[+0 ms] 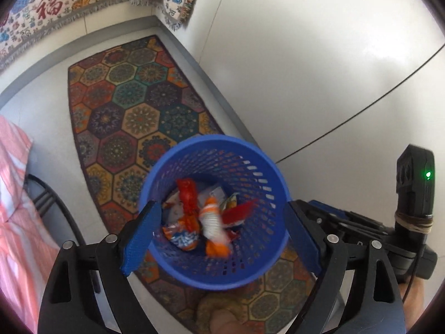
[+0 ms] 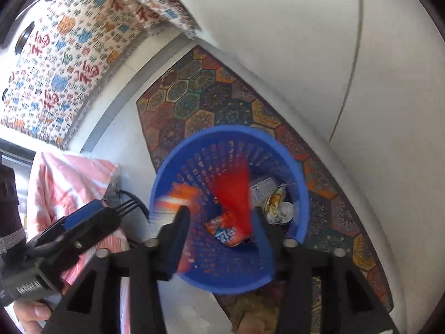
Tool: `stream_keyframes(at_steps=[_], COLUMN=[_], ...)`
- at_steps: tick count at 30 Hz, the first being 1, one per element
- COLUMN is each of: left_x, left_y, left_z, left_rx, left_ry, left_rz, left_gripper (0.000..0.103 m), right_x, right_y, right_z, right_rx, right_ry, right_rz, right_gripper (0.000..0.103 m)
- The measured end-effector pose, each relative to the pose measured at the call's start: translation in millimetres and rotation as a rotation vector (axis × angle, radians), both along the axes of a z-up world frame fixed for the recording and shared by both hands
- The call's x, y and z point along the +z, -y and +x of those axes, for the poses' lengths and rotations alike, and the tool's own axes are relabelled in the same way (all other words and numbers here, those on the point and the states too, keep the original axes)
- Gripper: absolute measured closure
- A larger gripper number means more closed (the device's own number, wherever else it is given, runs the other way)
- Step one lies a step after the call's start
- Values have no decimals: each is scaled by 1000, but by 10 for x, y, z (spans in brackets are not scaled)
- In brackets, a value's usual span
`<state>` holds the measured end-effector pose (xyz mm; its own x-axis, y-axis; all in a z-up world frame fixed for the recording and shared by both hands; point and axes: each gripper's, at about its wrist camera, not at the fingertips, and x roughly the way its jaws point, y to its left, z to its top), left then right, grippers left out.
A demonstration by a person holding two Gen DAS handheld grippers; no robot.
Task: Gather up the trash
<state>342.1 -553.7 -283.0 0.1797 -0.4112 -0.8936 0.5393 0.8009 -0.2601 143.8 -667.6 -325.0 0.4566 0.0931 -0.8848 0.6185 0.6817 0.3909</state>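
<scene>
A blue perforated waste basket (image 1: pixel 258 267) stands on a patterned rug, directly under both grippers; it also shows in the right wrist view (image 2: pixel 301 194). Inside lie crumpled snack wrappers (image 1: pixel 192 217), orange, red and white. My left gripper (image 1: pixel 219 236) is open and empty above the basket, its blue fingers on either side of the rim. My right gripper (image 2: pixel 219 231) is open above the basket. A red wrapper (image 2: pixel 236 192) and an orange wrapper (image 2: pixel 180 194) are motion-blurred between its fingers, falling into the basket. The right gripper's body shows in the left wrist view (image 1: pixel 411 211).
The hexagon-patterned rug (image 1: pixel 125 105) lies on a pale floor (image 1: pixel 306 69). A fringed cloth with red characters (image 1: pixel 55 5) hangs at the back. A pink striped cloth (image 1: pixel 14 181) over a black chair frame (image 1: pixel 50 200) is at the left.
</scene>
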Motion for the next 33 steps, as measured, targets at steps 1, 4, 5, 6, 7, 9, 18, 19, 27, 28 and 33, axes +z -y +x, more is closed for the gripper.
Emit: stream_keyframes(at_steps=[1,4,5,6,7,9,18,19,27,28,33], left_x=[46,369,499,665,795,1020,1651,1702,1854,1858,1970], left_y=[-22,-168,-238,-320,-397,-570,-1090,-1126,-1240,-1269,-1442], left_z=[-11,-181,-279,-404,-516,-752,-1743,-1810,-2185,-2171,-2129], left_rx=[4,-1,-10,-24,-44,-80,-102,-107,-70,-73,-48], left_ry=[15,101,135,168,185,187,235,236,346,320,274], left_rz=[12,56,60,56,54,66,117,110,230,206,118], left_gripper=[13,8,2,1,1,0,0,0,0,0,1], right_x=[3,196,329,479,637,958,1894,1942,2295,2354,2518], right_y=[7,-30,-82,-156,-233,-401,-1694,-1829,-2317,-2348,-2466], right_z=[-19,-111,-144,-188,-239,-362,-1159,-1231,-1776,-1812,-1903], right_rx=[-6,-21,-10,-1,5,13,18,13,-84,-85,-83], right_ry=[-6,-27,-35,-40,-49,-56,-62,-54,-32,-29,-16], right_rz=[2,-40,-74,-110,-142,-192,-292,-299,-371,-389,-410], right_gripper=[54,47,35,28,17,15,0,0,0,0,0])
